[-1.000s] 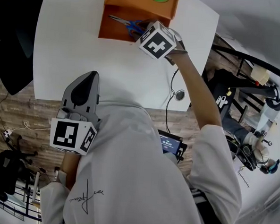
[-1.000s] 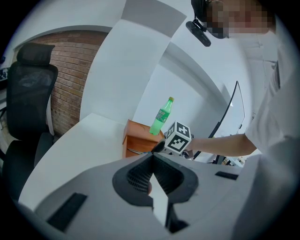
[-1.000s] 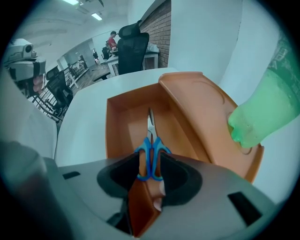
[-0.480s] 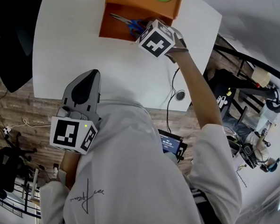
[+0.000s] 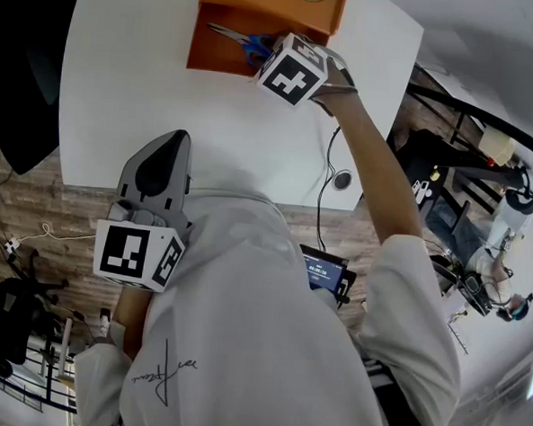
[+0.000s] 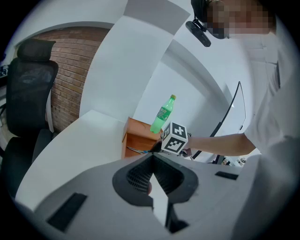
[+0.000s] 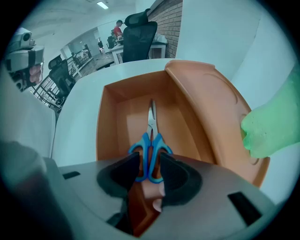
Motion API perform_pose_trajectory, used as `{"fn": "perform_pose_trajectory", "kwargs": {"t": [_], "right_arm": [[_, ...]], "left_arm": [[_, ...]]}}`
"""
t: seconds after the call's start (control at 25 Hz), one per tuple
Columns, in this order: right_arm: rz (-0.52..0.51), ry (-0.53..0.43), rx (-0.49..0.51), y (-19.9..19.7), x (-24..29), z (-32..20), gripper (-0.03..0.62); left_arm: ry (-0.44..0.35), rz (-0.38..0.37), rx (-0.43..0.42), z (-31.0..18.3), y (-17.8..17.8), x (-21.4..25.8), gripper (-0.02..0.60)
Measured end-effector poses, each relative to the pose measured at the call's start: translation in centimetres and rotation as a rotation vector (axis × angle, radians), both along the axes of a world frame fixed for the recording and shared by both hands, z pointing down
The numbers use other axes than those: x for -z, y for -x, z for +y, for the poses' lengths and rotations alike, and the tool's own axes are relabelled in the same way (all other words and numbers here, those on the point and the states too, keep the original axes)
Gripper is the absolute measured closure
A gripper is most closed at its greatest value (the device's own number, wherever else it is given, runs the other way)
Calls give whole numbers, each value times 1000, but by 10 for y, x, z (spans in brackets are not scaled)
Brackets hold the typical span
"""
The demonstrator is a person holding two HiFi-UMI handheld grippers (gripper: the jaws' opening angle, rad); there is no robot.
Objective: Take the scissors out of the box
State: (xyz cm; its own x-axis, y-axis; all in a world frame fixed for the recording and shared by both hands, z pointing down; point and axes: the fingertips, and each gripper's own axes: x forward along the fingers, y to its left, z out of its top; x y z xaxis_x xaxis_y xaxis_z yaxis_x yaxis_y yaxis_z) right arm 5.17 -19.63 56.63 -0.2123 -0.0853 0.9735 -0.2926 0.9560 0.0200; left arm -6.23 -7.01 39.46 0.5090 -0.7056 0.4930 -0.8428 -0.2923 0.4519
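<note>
Right gripper [image 7: 149,153] has edged deeper into the box [image 7: 107,122]. Its jaws now clamp the handles of the scissors [image 7: 146,140], blades still on the box floor. Grasp looks set, so lift-out is next. Left gripper [image 6: 153,156] is closed, empty, idle at the counter [image 5: 121,91] edge.

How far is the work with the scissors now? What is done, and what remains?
Done: the right tongs are in place at the open orange box. In hand: they are closed on the blue handles of the scissors, which lie flat on the box floor. Left: lifting the scissors out of the box. The left tongs are shut and empty, over the near edge of the table.
</note>
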Motion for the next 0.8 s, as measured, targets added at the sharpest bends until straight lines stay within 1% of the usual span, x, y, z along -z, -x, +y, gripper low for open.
{"fn": "perform_pose_trajectory", "kwargs": {"t": [0.16, 0.32, 0.4, 0.64, 0.8], "right_arm": [[11, 18, 4, 4, -2, -1, 454], [60, 21, 42, 9, -2, 3, 478], [73, 16, 45, 9, -3, 4, 491], [50, 15, 13, 6, -2, 5, 497], [42, 18, -1, 6, -2, 3, 497]], "left_arm": [[-1, 3, 2, 0, 2, -1, 574], [-3, 7, -2, 2, 2, -1, 574], [-8, 10, -5, 2, 0, -1, 574], [-18, 16, -1, 3, -3, 2, 574], [-28, 23, 14, 4, 2, 4, 574]]}}
